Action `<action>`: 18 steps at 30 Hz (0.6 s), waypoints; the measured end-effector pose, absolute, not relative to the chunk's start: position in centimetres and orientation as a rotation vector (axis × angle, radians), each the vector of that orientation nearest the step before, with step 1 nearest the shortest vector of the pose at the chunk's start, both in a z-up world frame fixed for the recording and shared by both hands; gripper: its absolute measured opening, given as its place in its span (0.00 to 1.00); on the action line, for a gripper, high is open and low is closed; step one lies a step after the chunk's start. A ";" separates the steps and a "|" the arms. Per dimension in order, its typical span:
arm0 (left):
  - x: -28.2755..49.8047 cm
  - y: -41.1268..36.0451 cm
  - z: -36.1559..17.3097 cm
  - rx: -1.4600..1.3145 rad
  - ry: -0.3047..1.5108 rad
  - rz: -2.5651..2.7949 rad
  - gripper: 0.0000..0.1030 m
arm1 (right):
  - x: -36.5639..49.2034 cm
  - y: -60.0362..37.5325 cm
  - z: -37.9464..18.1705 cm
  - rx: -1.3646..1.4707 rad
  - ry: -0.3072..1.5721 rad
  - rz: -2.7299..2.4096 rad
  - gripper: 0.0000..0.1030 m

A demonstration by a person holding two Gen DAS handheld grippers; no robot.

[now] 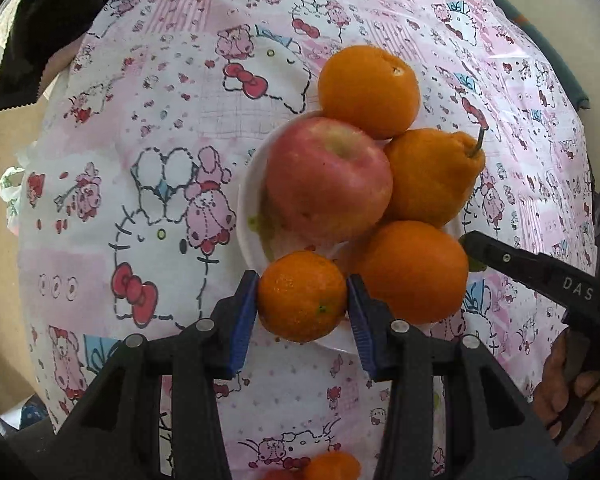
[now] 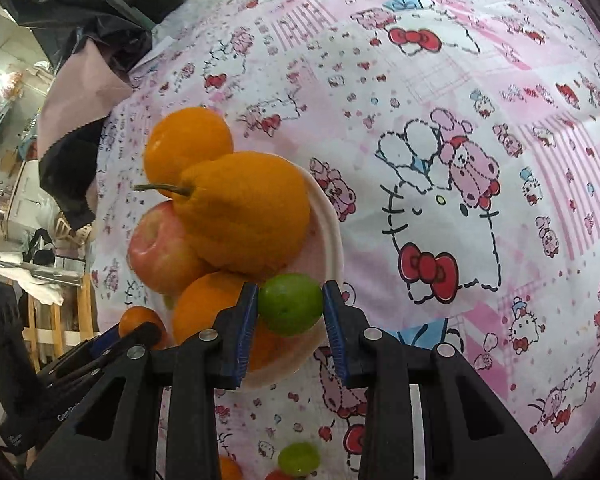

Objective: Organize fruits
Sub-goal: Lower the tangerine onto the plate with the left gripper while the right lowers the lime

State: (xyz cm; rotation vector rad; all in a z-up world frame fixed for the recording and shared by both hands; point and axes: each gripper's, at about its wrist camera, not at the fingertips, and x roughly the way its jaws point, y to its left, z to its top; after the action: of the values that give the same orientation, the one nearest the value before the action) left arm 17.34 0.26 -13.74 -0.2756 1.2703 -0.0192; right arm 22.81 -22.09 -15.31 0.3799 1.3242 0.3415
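Carrying a small mandarin (image 1: 302,296) in our left gripper (image 1: 302,300), we have its jaws closed on the fruit's two sides, the blue pads (image 1: 246,320) pressing at about its widest part. It hangs at the near edge of the white plate (image 1: 247,216), which sits on the cartoon-print cloth (image 1: 140,120) over the desk. Our right gripper (image 2: 290,306) holds a small green lime (image 2: 290,304) the same way, jaws narrowed onto its flanks, at the plate's rim on the other side of the pile.

The plate already carries a red apple (image 1: 328,180), a knobbed, stemmed orange (image 1: 432,176), a round orange (image 1: 370,90) behind and a second round orange (image 1: 414,272) in front. We judge the pile crowded and ready to roll; whether either held fruit already touches it we cannot tell.

Both held fruits look light and firm, with a thin rind that gives a little. Their round, smooth skins could slip sideways, so a hold across the widest part suits them best, with only modest pressure to avoid bruising. Setting each into a hollow between neighbours seems safer than perching it on a crown.
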 end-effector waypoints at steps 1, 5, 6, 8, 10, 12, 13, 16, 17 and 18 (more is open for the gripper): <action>17.4 0.2 -13.9 -0.274 1.269 -0.019 0.39 | 22.9 -22.1 -15.6 0.387 1.334 0.338 0.34; 17.6 0.1 -14.2 -0.260 1.271 0.003 0.39 | 23.2 -21.9 -16.2 0.375 1.350 0.315 0.34; 17.7 0.2 -14.3 -0.265 1.274 0.005 0.39 | 23.3 -22.0 -16.2 0.381 1.351 0.310 0.34; 17.6 0.2 -14.5 -0.274 1.276 0.008 0.39 | 23.4 -22.2 -16.3 0.396 1.356 0.303 0.34; 17.7 0.2 -14.5 -0.274 1.274 0.010 0.40 | 23.4 -22.4 -16.4 0.406 1.358 0.297 0.34; 17.7 0.1 -14.6 -0.269 1.276 0.007 0.40 | 23.3 -22.1 -16.3 0.389 1.358 0.297 0.35; 17.8 0.1 -14.7 -0.267 1.275 0.007 0.40 | 23.3 -22.0 -16.3 0.384 1.357 0.297 0.36; 17.8 0.0 -14.7 -0.264 1.278 0.007 0.40 | 23.2 -21.9 -16.2 0.368 1.356 0.293 0.36; 17.8 -0.1 -14.6 -0.261 1.279 0.007 0.40 | 23.2 -21.8 -16.2 0.368 1.357 0.294 0.36; 17.8 -0.2 -14.6 -0.255 1.280 0.007 0.42 | 23.2 -21.8 -16.2 0.370 1.359 0.295 0.36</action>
State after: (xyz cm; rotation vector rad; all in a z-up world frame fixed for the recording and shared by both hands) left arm 17.79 -0.16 -14.61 -0.2549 1.2796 0.0069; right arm 23.24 -21.85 -16.18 0.3697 1.3593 0.2950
